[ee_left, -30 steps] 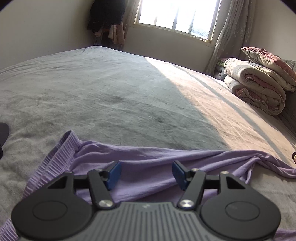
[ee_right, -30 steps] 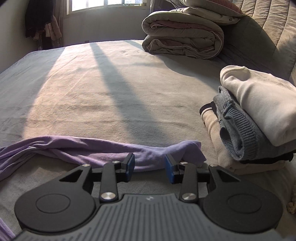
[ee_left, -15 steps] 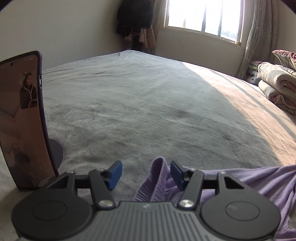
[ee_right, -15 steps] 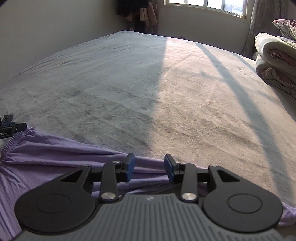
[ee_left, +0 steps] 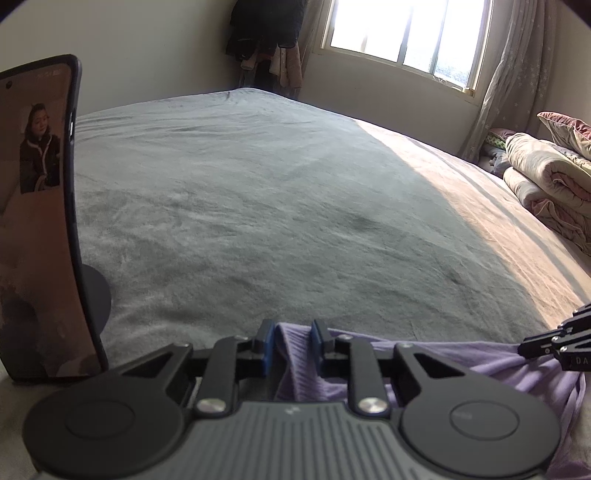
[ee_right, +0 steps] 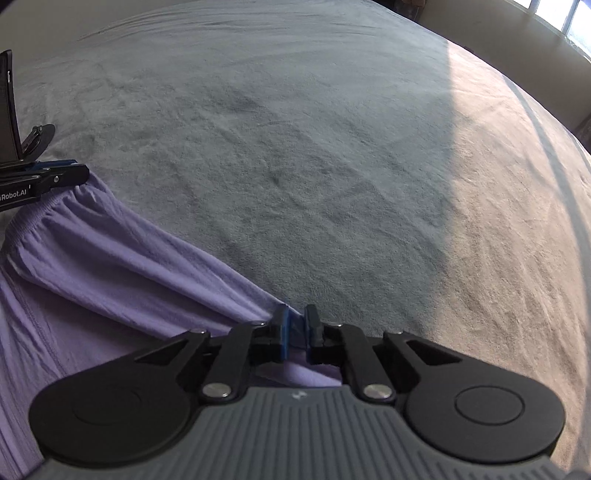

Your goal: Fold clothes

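Note:
A purple garment (ee_left: 461,363) lies crumpled along the near edge of a grey bed (ee_left: 258,203). In the left wrist view my left gripper (ee_left: 291,338) has its jaws closing on the ribbed waistband end, which fills the gap between the blue pads. The right gripper's tip (ee_left: 554,343) shows at the right edge, on the same cloth. In the right wrist view the purple garment (ee_right: 110,266) stretches from the left gripper (ee_right: 55,177) at the far left down to my right gripper (ee_right: 294,326), which is shut on a bunched fold of the upper edge.
A phone (ee_left: 37,221) stands upright on a round stand at the left, close to the left gripper. Folded quilts (ee_left: 546,184) are stacked at the far right of the bed. Sunlight from a window (ee_left: 406,33) falls across the bed's right side.
The left gripper slid left along the garment to its waistband end and narrowed on it. The right gripper swung left, tilted down and shut on the cloth edge; the folded clothes pile left its view.

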`<state>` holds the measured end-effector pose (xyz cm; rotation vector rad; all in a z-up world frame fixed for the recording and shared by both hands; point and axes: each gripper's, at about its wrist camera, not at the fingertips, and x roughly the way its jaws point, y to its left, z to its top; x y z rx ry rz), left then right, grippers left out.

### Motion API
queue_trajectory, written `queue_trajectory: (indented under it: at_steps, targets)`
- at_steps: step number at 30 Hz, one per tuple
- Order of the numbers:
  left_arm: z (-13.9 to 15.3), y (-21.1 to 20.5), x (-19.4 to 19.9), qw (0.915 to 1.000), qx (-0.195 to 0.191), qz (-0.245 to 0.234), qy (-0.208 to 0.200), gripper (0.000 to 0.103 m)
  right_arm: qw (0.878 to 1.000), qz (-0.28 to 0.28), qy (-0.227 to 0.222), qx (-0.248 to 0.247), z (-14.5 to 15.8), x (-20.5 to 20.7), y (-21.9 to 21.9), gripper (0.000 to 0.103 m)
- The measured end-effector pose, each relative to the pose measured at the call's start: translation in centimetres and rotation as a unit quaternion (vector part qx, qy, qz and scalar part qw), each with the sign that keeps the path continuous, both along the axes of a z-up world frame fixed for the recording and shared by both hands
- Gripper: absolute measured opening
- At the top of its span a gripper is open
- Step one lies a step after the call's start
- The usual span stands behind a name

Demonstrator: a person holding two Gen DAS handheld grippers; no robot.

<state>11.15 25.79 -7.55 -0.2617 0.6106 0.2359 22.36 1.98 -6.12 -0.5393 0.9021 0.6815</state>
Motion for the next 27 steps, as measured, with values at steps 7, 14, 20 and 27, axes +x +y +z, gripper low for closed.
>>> queue_trajectory:
  at_steps: [7,14,20,27]
  targets:
    - [0.8,0.6,-0.7,0.9987,0.001,0.027,-0.044,0.007,0.995,-0.024,-0.098,0.003,1.8,-1.2,0.5,0.001]
    - [0.6,0.7,-0.7,0.9967,0.024,0.052,-0.058,0.007,0.985,-0.037,-0.168,0.003,2.1,-0.8,2.4,0.001]
    - [0.0,0.3,-0.2,0.9971,0.042,0.052,-0.036,0.01,0.986,-0.056,-0.16,-0.012,-1.4,0.3,3.9,0.001]
    - [0.8,0.2,-0.6,0.9975,0.044,0.05,-0.025,0.042,0.984,-0.079,-0.158,0.008,-1.9,0.1,3.5,0.01]
